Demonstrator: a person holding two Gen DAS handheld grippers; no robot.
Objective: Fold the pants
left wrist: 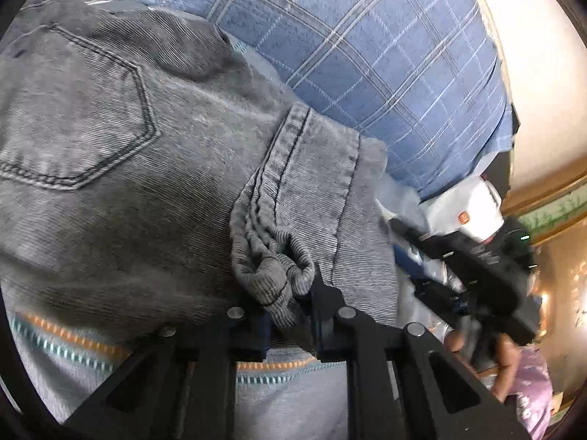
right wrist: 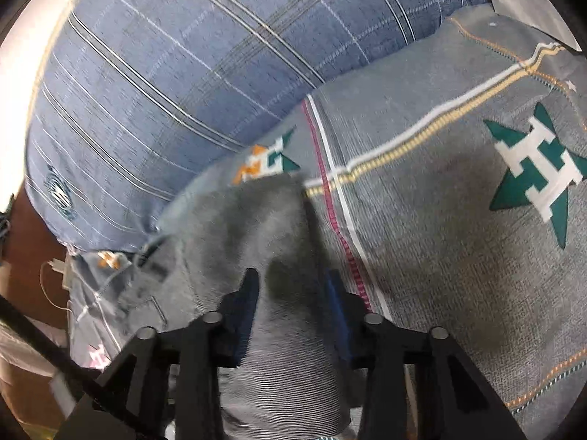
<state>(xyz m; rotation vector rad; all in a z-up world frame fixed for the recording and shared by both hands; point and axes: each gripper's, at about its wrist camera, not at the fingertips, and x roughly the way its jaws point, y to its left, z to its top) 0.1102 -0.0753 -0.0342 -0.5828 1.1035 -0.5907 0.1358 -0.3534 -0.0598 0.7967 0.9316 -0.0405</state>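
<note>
In the left wrist view, the grey jeans (left wrist: pixel 121 154) are seen lying bunched on a grey patterned bedspread (left wrist: pixel 47 344), with a back pocket (left wrist: pixel 69 110) facing up. A rumpled fold of their seamed edge is pinched between the nearly closed jaws of the left gripper (left wrist: pixel 286 304). A blue checked pillow (left wrist: pixel 385 62) lies beyond the jeans. To the right, the right gripper (left wrist: pixel 473 275) is seen held in a hand (left wrist: pixel 502 363), blurred.

In the right wrist view, a strip of the jeans (right wrist: pixel 268 220) is seen running between the fingers of the right gripper (right wrist: pixel 291 286), which stand partly spread; whether the pads press the cloth cannot be told. The strip lies on the bedspread (right wrist: pixel 440 238), just in front of the pillow (right wrist: pixel 176 73).
</note>
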